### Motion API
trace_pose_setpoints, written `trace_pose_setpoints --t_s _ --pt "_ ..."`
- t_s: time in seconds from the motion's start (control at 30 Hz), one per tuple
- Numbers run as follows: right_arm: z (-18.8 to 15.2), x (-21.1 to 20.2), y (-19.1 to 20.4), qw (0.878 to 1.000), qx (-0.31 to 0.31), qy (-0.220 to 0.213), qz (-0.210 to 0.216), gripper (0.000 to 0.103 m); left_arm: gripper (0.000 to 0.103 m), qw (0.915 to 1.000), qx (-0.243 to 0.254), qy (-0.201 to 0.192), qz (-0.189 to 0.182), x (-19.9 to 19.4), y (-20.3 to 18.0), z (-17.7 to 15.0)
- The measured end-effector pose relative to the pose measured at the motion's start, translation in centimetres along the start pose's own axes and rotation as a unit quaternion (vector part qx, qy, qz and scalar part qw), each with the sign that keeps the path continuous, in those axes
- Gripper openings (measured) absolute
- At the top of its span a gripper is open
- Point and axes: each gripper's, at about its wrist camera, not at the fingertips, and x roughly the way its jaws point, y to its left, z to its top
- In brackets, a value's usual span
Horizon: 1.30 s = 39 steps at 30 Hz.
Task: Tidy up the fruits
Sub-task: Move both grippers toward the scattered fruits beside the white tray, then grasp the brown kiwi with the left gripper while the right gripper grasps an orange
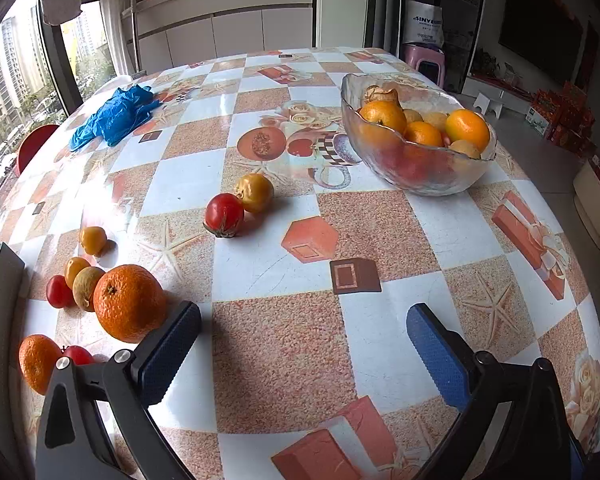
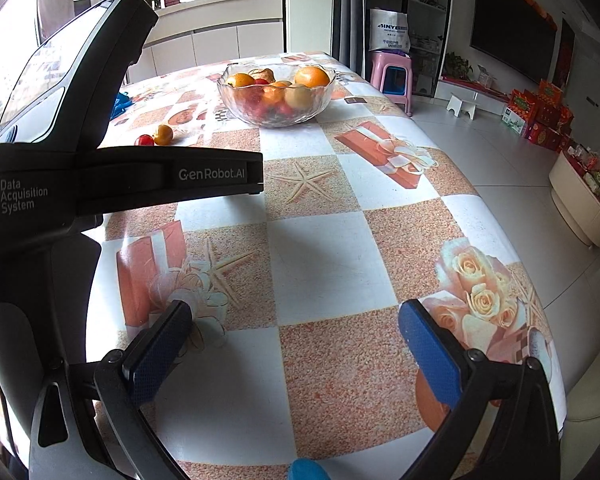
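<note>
A glass bowl (image 1: 384, 164) holding oranges and small yellow fruits stands at the table's far right; it shows too in the right wrist view as bowl (image 2: 240, 110). A red tomato (image 1: 224, 214) and a yellow fruit (image 1: 255, 192) lie together mid-table. At the left lie a big orange (image 1: 129, 302), a second orange (image 1: 38, 362), two small tomatoes and several small yellow fruits. My left gripper (image 1: 304, 350) is open and empty, its left finger close beside the big orange. My right gripper (image 2: 296, 354) is open, empty, over bare tablecloth.
A crumpled blue plastic bag (image 1: 114, 116) lies at the far left of the table. The left gripper's black body (image 2: 100, 168) fills the left of the right wrist view. A pink stool (image 2: 392, 74) stands beyond the table's far corner, with boxes along the right wall.
</note>
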Motion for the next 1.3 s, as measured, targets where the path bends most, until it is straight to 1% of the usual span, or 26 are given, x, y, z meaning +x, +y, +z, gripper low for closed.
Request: trace_pose_setpoints --t_s 0.83,0.9,0.97,1.03,1.07,1.13,1.17,1.23,1.3 --pt "0.0 0.0 0.0 1.000 0.001 -0.001 0.000 0.103 0.103 1.0000 0.001 0.000 0.001 0.0 0.0 0.0" --pt "0.0 0.0 0.1 1.000 0.000 -0.001 0.000 0.103 0.103 0.9999 0.012 0.002 -0.002 0.2 -0.1 0.0" --pt "0.0 0.0 0.0 1.000 0.000 -0.001 -0.001 0.103 0.103 0.9992 0.036 0.015 -0.011 -0.1 0.0 -0.1" --pt "0.0 0.0 0.0 1.000 0.000 -0.001 -0.001 0.103 0.103 0.9984 0.047 0.028 -0.012 -1.1 0.6 -0.5" --pt "0.0 0.0 0.0 1.000 0.001 -0.001 0.000 0.103 0.103 0.9983 0.049 0.025 -0.018 -2.0 1.1 -0.7" --pt "0.0 -0.1 0.1 1.000 0.001 -0.001 0.000 0.103 0.103 0.9985 0.049 0.006 -0.024 -4.1 2.3 -1.4" --pt "0.0 0.0 0.0 1.000 0.001 -0.001 0.000 0.103 0.103 0.9985 0.050 -0.004 -0.021 -5.1 3.1 -1.9" --pt "0.0 0.0 0.0 1.000 0.001 -0.001 0.000 0.103 0.103 0.9989 0.043 -0.018 -0.001 -6.8 4.9 -3.2" --pt "0.0 0.0 0.0 1.000 0.001 -0.001 0.000 0.103 0.103 0.9995 0.022 -0.017 0.012 -7.8 7.1 -4.4"
